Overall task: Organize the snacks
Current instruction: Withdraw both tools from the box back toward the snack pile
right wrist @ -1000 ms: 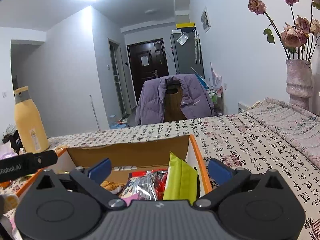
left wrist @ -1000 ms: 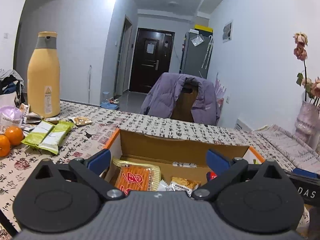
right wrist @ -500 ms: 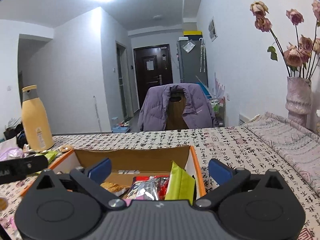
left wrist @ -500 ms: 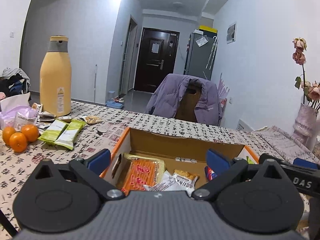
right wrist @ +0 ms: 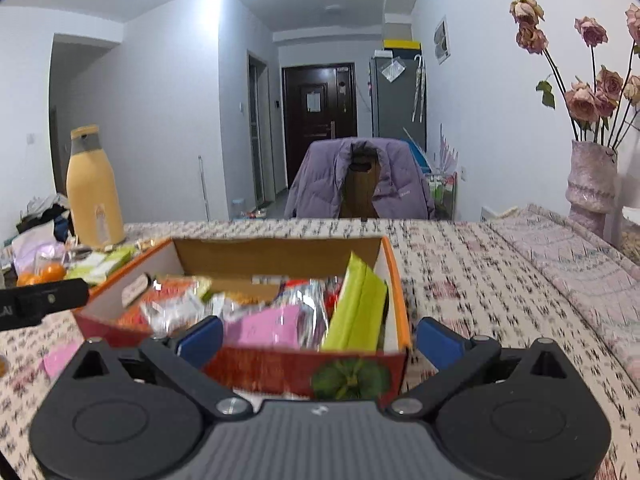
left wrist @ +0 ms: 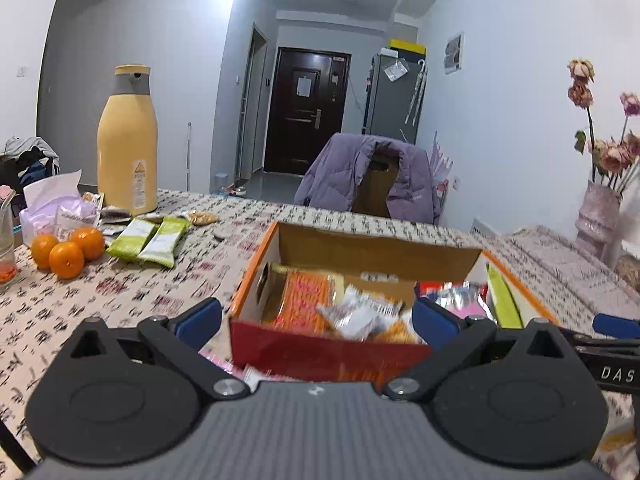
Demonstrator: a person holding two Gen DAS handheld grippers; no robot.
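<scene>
An open cardboard box with a red front and orange rim (left wrist: 328,354) (right wrist: 280,368) stands on the patterned tablecloth, filled with snack packets: an orange packet (left wrist: 306,300), silver wrappers (left wrist: 356,316), a pink packet (right wrist: 264,330) and an upright green packet (right wrist: 356,312). My left gripper (left wrist: 316,320) is open and empty just in front of the box. My right gripper (right wrist: 318,338) is open and empty, close to the box's front. Two green snack bars (left wrist: 150,238) lie left of the box. A pink packet (left wrist: 224,364) lies on the cloth before the box.
A tall yellow thermos (left wrist: 127,142) stands at the left rear, with three oranges (left wrist: 64,250), a tissue bag (left wrist: 56,210) and small wrappers near it. A vase of dried roses (right wrist: 592,188) stands right. A chair with a purple jacket (left wrist: 370,178) is behind the table.
Both grippers have pulled back and up from the box, so its red front face now shows. Both stayed open and empty.
</scene>
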